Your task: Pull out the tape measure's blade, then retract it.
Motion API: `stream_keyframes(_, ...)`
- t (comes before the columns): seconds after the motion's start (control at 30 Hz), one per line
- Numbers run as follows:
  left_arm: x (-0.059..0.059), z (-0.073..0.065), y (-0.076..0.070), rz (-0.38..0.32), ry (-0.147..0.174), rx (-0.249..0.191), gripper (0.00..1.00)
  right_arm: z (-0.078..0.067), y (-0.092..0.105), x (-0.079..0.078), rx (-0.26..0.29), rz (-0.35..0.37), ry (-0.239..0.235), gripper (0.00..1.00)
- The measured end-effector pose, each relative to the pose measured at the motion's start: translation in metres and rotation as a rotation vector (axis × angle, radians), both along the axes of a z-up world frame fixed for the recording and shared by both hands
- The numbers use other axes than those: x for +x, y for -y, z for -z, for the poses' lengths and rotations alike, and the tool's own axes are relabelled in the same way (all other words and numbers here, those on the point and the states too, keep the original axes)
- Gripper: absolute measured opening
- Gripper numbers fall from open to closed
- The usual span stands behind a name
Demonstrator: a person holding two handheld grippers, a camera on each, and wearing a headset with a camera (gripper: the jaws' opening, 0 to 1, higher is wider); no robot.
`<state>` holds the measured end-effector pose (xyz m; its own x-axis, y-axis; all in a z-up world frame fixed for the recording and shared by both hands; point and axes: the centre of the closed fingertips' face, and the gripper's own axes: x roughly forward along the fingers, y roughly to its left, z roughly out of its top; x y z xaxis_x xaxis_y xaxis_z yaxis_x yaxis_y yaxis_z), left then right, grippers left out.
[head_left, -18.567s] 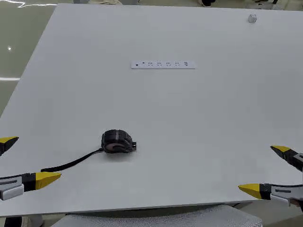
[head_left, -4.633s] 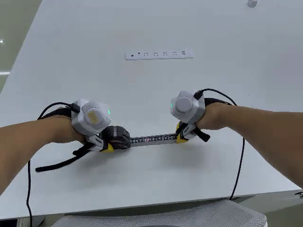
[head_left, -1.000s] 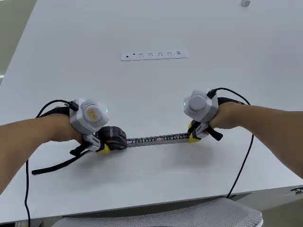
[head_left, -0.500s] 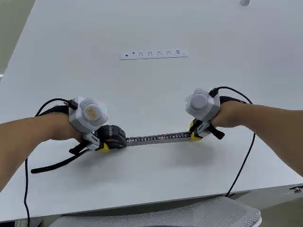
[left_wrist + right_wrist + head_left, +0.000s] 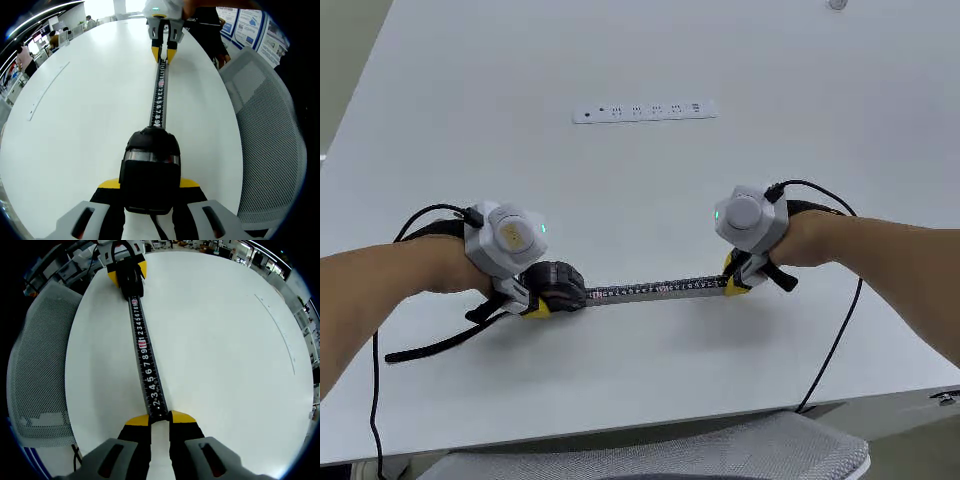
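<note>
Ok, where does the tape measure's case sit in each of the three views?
Head view: case low, left of centre.
Left gripper view: case at bottom centre, held between that view's own jaws.
Right gripper view: case near the top, left of centre.
Shared landmark: the numbered blade, running straight out from the case.

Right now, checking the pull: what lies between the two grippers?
The drawn-out blade, running from the case held by the left gripper to the right gripper, over the white table; both gripper views show it.
</note>
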<state>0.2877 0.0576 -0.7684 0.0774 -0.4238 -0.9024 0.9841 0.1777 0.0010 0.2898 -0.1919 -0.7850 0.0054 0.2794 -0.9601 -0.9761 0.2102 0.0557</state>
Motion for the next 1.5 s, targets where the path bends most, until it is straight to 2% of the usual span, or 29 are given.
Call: stream_keyframes(1.5,0.000,0.001,0.000,0.002,-0.002,0.002,0.33,0.004,0.015,0.005,-0.010,0.011,0.001,0.12)
